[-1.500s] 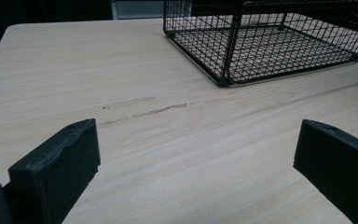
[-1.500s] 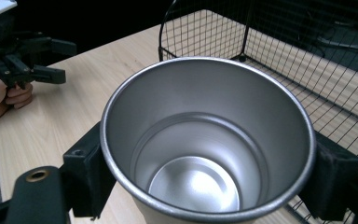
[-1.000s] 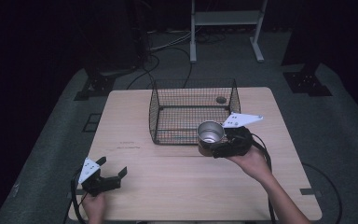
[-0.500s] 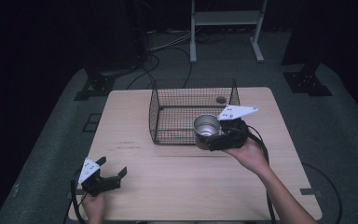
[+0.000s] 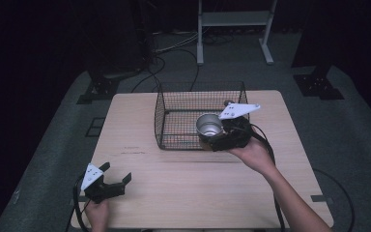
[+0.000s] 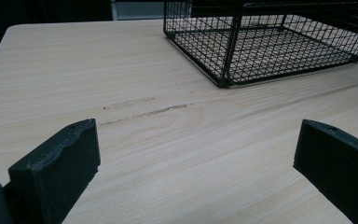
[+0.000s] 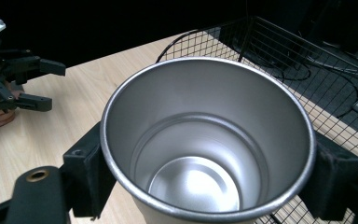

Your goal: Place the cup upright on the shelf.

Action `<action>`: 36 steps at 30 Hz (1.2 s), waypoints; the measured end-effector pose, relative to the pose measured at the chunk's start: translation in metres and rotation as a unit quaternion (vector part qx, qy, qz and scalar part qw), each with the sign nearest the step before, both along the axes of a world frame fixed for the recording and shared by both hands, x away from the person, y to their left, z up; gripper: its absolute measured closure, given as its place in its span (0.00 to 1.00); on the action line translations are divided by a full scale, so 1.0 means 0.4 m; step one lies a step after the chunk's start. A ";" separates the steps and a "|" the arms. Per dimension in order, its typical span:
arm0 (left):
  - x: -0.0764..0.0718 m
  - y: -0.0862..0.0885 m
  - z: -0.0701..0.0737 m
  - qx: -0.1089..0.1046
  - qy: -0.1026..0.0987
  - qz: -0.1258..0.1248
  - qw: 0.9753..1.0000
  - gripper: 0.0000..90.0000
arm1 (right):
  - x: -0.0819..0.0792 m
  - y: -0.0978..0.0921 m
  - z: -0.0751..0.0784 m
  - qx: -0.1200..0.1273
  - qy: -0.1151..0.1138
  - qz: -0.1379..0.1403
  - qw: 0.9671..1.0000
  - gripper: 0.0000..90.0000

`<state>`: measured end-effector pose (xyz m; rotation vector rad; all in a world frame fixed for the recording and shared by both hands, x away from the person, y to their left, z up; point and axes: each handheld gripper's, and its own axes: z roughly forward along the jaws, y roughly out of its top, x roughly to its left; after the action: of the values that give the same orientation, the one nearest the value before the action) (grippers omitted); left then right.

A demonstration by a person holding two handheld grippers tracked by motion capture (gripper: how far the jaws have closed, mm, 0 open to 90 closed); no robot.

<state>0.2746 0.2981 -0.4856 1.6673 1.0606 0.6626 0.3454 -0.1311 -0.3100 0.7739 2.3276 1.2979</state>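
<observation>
Near the desk's (image 5: 193,188) front left corner the left gripper (image 5: 107,180) rests low in the person's hand, its fingers (image 6: 56,168) spread wide with nothing but bare wood between them. Farther in, toward the right side, the right gripper (image 5: 211,140) has its fingers (image 7: 86,170) clamped on opposite sides of a stainless steel cup (image 7: 207,140), which it holds upright and empty in the air at the front right corner of the black wire basket (image 5: 174,108), partly over the basket's front wall. The basket stands at the middle of the desk's far edge, and a small dark object (image 5: 227,102) sits by its far right corner. The lift looks done; what seems left is carrying the cup fully over the wall, lowering it onto the mesh floor and letting go. Against the earlier frames, the cup has travelled left and toward the basket, while the left gripper has stayed put.
</observation>
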 end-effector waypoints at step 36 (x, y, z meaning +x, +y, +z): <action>0.000 0.004 0.000 -0.005 -0.003 0.000 1.000 0.00 | 0.096 0.056 0.048 -0.021 0.000 -0.003 1.000 0.20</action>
<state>0.2747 0.2995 -0.4856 1.6560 1.0577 0.6620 0.3838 -0.1085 -0.2908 0.7666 2.3421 1.2417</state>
